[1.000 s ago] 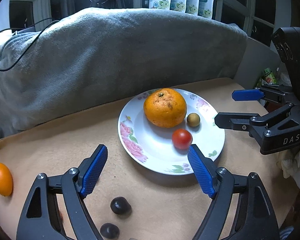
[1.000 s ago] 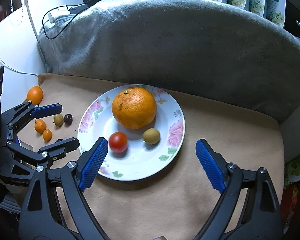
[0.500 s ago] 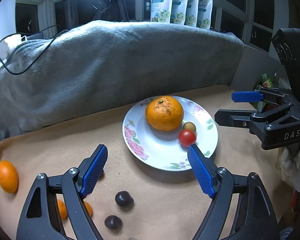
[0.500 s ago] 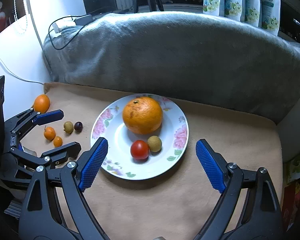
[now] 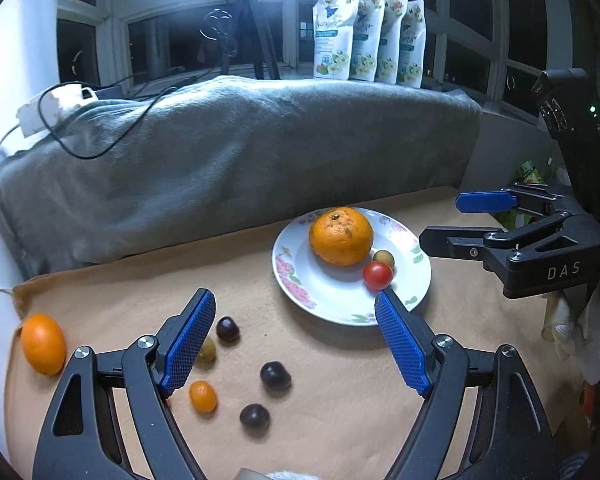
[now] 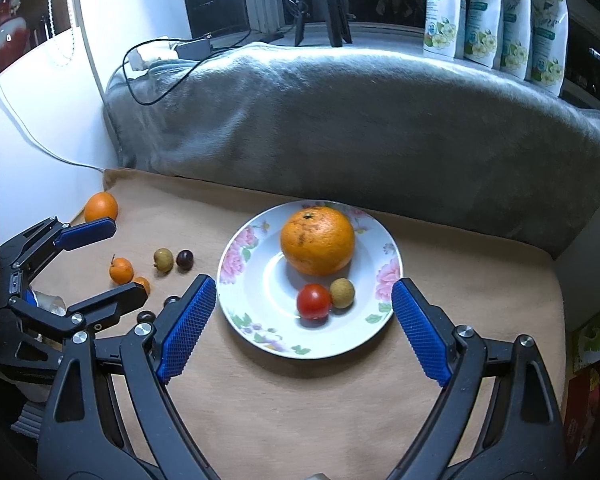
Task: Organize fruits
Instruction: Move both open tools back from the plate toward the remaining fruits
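A flowered white plate on the tan mat holds a big orange, a red tomato and a small tan fruit. Loose on the mat to the left lie a mandarin, small orange kumquats, a tan fruit and dark grapes. My left gripper is open and empty above the loose fruit. My right gripper is open and empty in front of the plate.
A grey blanket bulges along the back of the mat. Several white pouches stand on the window sill behind it. A white power strip with black cables lies on the blanket's left end. A white wall borders the left.
Both grippers have pulled back and up from the plate, so the plate looks smaller and more loose fruit shows on the left. Both stay open.
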Tool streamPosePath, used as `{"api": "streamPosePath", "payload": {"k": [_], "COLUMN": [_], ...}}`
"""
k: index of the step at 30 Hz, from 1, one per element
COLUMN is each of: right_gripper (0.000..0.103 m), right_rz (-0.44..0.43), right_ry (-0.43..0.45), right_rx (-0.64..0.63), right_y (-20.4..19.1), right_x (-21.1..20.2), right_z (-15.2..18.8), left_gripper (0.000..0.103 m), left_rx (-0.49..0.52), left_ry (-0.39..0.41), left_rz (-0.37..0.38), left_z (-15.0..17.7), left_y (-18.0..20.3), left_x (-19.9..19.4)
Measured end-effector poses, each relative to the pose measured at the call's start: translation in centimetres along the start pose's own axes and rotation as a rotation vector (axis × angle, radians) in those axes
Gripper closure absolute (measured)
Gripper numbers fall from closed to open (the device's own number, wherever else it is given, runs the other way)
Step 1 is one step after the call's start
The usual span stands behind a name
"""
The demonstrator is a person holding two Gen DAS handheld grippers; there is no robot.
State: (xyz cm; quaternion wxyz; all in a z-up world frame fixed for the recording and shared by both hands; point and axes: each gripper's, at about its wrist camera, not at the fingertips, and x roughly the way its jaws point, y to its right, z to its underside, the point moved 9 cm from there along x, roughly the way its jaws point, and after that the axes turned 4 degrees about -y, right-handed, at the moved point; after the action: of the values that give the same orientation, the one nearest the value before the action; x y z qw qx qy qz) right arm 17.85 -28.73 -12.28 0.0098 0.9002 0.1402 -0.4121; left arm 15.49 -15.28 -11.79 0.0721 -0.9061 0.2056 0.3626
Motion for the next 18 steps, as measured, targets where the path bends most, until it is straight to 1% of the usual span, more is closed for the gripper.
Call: {"api": "streamPosePath", "payload": {"k": [2,4,8,11,18], "right_gripper": [0.011,0.011,0.011,0.011,0.011], "right_rz": [-0.006,-0.012,-0.019,-0.040,-0.107], "right_ry": [0.010,0.031,0.050,0.056,0.021], "right_rx": [-0.011,-0.027,-0.068,-0.099,-0.136], "right_y": [-0.7,-1.3,-2.8,-4.1,-6.8], "right_x": [-0.1,-0.2,0.0,0.4,1.4], "right_z": [0.0,-0.1,0.0,0.2,0.7], "left_gripper": [0.021,0.021,0.021,0.021,0.021], "left_rx": [-0.014,-0.014,-0.048,-0.101,-0.178], "left_ry": [0.007,0.018,-0.005,-0.029,-0.046], "left_rz": [0.005,-0.011,-0.050,-0.070,-0.122], "left_z": [0.4,1.0,3.0,4.7,7.9], "left_y": [-0.6,-1.7,-4.4,-6.9,-11.4], "left_x": [-0.4,-0.7,-1.0,-1.3,-2.9]}}
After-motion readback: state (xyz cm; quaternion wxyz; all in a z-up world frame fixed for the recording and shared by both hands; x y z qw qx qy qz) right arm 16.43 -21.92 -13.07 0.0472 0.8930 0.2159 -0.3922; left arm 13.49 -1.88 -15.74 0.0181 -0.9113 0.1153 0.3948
